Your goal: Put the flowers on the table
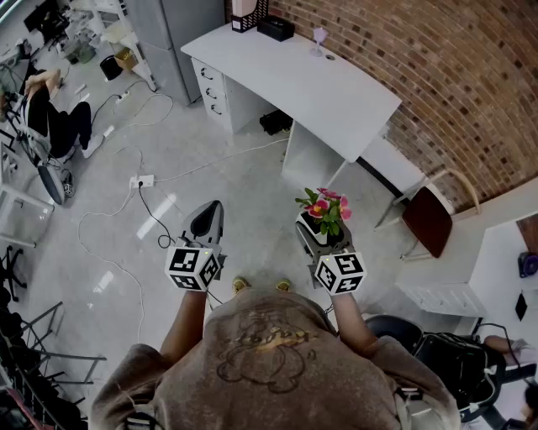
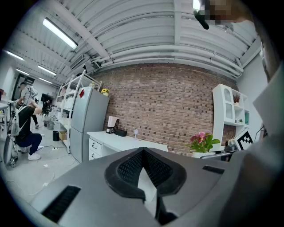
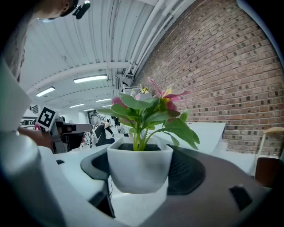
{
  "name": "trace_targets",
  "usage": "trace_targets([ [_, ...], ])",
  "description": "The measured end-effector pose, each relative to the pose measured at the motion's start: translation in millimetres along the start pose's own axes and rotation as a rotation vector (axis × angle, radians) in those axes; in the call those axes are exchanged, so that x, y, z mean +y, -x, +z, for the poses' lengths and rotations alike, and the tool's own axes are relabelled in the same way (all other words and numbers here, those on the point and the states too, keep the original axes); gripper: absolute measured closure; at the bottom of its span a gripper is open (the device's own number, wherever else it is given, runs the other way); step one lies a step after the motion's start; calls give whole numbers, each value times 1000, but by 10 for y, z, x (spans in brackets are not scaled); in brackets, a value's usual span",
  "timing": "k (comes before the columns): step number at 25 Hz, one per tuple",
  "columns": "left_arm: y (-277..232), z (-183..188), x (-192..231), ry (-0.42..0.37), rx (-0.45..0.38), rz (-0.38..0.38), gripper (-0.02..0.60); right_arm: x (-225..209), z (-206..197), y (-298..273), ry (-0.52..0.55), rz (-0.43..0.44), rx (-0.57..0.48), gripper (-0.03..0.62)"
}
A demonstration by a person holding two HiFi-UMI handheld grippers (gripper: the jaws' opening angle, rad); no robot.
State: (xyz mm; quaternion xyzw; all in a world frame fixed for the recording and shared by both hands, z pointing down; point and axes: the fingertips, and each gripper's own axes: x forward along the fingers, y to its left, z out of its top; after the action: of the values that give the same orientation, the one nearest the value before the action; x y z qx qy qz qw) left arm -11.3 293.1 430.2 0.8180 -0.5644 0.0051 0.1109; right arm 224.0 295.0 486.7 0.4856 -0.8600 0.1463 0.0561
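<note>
A small white pot of pink flowers (image 3: 139,166) with green leaves sits between the jaws of my right gripper (image 3: 144,170), which is shut on it and holds it upright. From the head view the flowers (image 1: 325,209) hover over the floor, short of the white table (image 1: 336,101). My left gripper (image 1: 206,222) is shut with nothing in it, level with the right one. The left gripper view has its closed tips (image 2: 144,170) aimed toward the table (image 2: 128,142), with the flowers (image 2: 202,142) off to the right.
A black file holder (image 1: 249,14), a black box (image 1: 276,28) and a small glass (image 1: 319,38) stand at the table's far end. A brown chair (image 1: 430,218) is to the right by the brick wall. Cables and a power strip (image 1: 143,180) lie on the floor.
</note>
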Motion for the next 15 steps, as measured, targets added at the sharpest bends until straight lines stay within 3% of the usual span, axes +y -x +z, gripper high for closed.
trace_targets([
  [9, -64, -16, 8, -2, 20, -19, 561, 11, 29, -91, -12, 12, -5, 250],
  [15, 99, -61, 189, 1, 22, -37, 561, 337, -57, -150, -31, 33, -6, 249],
])
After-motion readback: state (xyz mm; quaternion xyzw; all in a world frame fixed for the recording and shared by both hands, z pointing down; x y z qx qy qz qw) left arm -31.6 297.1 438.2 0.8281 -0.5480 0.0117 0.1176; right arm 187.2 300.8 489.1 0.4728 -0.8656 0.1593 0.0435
